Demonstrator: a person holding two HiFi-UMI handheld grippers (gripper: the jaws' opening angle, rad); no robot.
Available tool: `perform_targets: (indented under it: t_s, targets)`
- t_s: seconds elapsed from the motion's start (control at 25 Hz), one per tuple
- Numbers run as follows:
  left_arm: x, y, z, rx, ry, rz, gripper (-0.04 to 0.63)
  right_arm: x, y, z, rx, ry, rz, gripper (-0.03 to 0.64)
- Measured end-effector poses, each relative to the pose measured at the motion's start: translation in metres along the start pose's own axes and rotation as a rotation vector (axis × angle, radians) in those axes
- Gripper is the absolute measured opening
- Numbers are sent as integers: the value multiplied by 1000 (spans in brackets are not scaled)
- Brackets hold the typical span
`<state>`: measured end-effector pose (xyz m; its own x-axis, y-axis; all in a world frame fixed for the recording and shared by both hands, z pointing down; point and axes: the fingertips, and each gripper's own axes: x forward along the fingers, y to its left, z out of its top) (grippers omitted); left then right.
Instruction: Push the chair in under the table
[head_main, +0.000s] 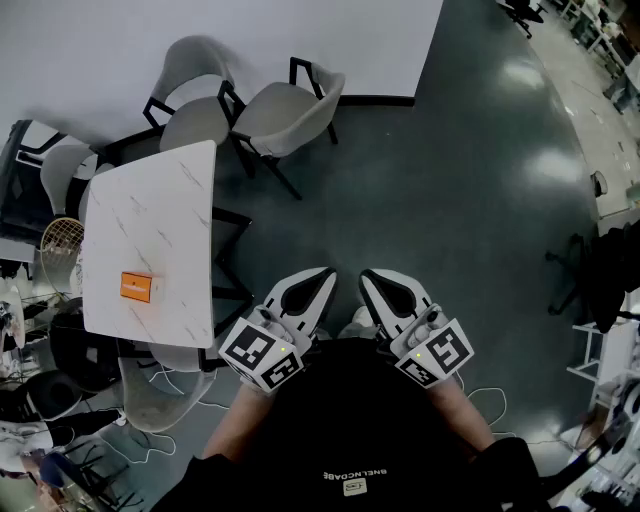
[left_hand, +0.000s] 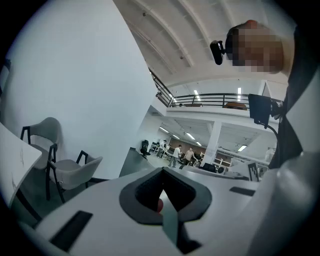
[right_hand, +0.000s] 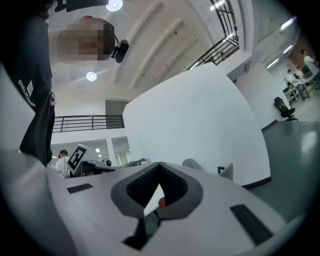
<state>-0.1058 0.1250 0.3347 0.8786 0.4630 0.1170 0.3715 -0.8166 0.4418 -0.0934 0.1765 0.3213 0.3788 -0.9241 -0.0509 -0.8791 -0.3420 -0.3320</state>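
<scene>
Close against the person's chest, the left gripper (head_main: 320, 283) and the right gripper (head_main: 372, 283) sit side by side and point forward. Each has its jaws pressed together on nothing, which suits a shove with the closed tips rather than a grasp. Their shells are smooth white plastic, with ribbed dark pads at the jaw roots.

Just ahead and to the left stands the table (head_main: 150, 220), a rounded slab with a white marble pattern on dark legs. A small orange box (head_main: 136, 287) lies flat near its near end. A grey chair (head_main: 150, 390) is tucked partly under that end.

Beyond the far end, one grey chair (head_main: 195, 105) faces the table closely. The angled chair (head_main: 292, 112) stands clear of the corner and turned away, nothing of it under the top, so it is likely the one to push. It has a padded shell seat with a curved back on thin black legs, and it should slide easily on the glossy dark floor (head_main: 430, 200).
</scene>
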Motion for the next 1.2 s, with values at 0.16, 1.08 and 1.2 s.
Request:
perform_targets:
  t_s: [0.16, 1.08, 1.2]
  targets:
    - [-1, 3, 7, -13, 8, -9, -6, 5, 0, 1, 20, -5, -8, 11]
    - [-125, 120, 6, -126, 5, 18, -6, 101, 81, -63, 53, 107, -42, 11]
    - [-138, 141, 6, -145, -5, 41, -6, 111, 92, -74, 24, 138, -36, 11]
